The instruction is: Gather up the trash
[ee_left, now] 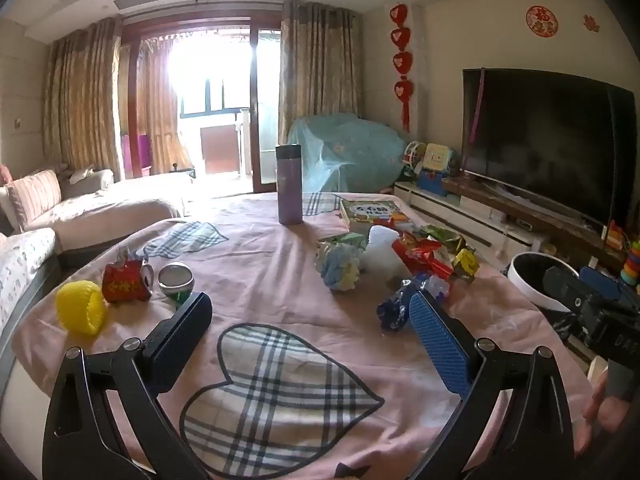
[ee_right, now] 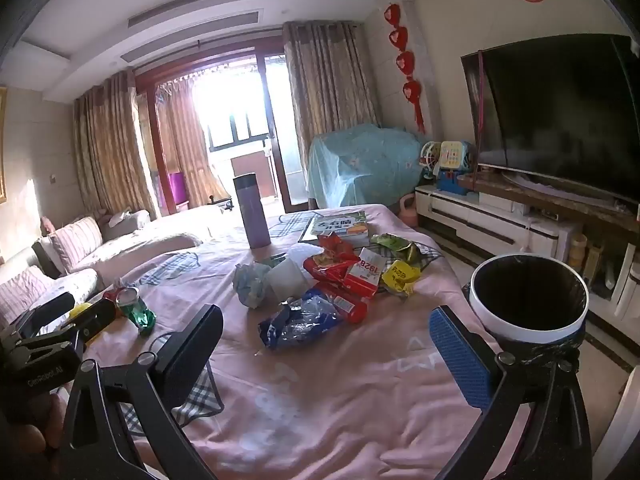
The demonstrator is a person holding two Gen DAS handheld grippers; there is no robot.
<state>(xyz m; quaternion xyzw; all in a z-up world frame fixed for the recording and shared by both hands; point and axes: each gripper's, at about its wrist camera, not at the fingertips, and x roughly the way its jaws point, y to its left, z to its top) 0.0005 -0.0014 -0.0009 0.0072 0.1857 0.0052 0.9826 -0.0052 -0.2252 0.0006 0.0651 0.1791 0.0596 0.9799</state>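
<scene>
Both grippers hover over a table draped in a pink cloth (ee_left: 280, 280) with plaid heart patches. The left gripper (ee_left: 310, 312) has its jaws spread wide with nothing between them, above a large plaid heart (ee_left: 276, 396). The right gripper (ee_right: 326, 330) is likewise wide open and empty, its fingers framing a blue wrapper (ee_right: 300, 324) that lies on the cloth ahead of it. Beyond that wrapper sits a pile of trash: a red wrapper (ee_right: 336, 268), a red-and-white packet (ee_right: 366, 274), a yellow packet (ee_right: 400, 276), a green wrapper (ee_right: 394, 242) farther back, a white cup (ee_right: 286, 278) lying on its side, and a crumpled pale blue wad (ee_right: 250, 282) just beside it. On the left part of the table, well apart from the pile, lie a yellow ring-shaped piece (ee_left: 80, 312), a crushed red can (ee_left: 126, 282) and a green can (ee_left: 176, 280) close together. A purple flask (ee_left: 289, 184) stands upright near the far edge, with a picture book (ee_left: 372, 212) lying flat to its right. A white bin (ee_right: 528, 300) with a black liner stands off the table's right edge, just beside the right gripper's blue-padded finger (ee_right: 460, 356). A dark TV (ee_right: 560, 116) sits on a low stand by the right wall, and a sofa (ee_left: 100, 208) lines the left.
</scene>
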